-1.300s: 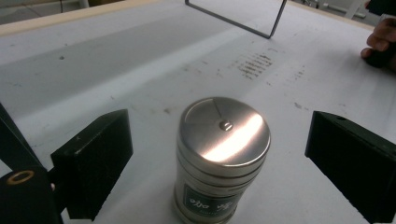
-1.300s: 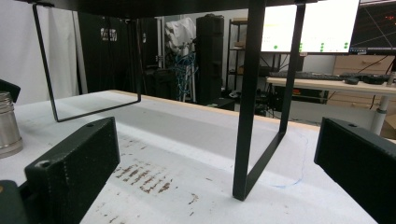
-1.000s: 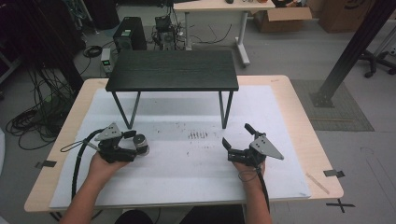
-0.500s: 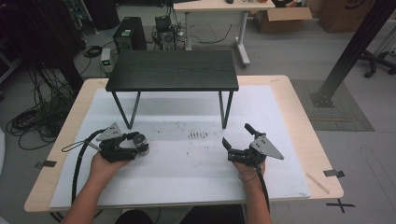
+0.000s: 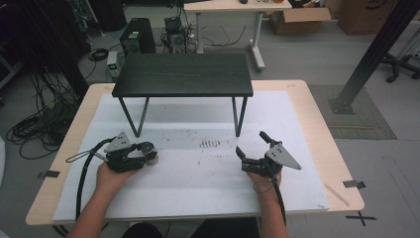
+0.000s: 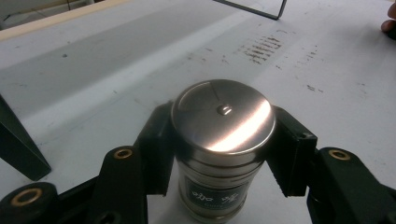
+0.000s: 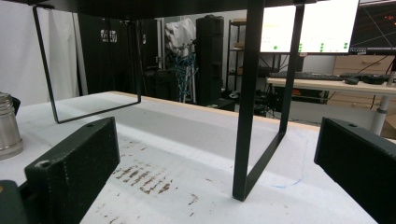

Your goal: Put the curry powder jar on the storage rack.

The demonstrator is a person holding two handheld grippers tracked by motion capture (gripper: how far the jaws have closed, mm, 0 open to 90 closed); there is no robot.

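- A steel canister [image 6: 223,154] with a polished round lid stands upright between the jaws of the left gripper [image 6: 224,140], seen from the left gripper view; the black pads press against its sides just under the lid, clamping it.
- From the high view, the left gripper [image 5: 141,154] sits at the left front of the bench [image 5: 317,114], held in the person's left hand [image 5: 111,174], with the canister [image 5: 150,153] at its tip, resting on the white mat [image 5: 198,183] that covers the benchtop.
- The right gripper [image 5: 250,148] lies well apart, at the right front of the mat, gripped by the right hand [image 5: 265,174]; its jaws are spread wide with nothing between them.
- The right gripper view looks along those parted jaws toward the thin black legs of a small black stand [image 7: 252,93], with the canister [image 7: 9,123] at the far left edge of the frame.
- The black stand [image 5: 183,75] occupies the back middle of the bench, its dark top raised above the mat on wire legs.
- Dark scuff marks [image 5: 210,144] dot the mat between the two grippers.
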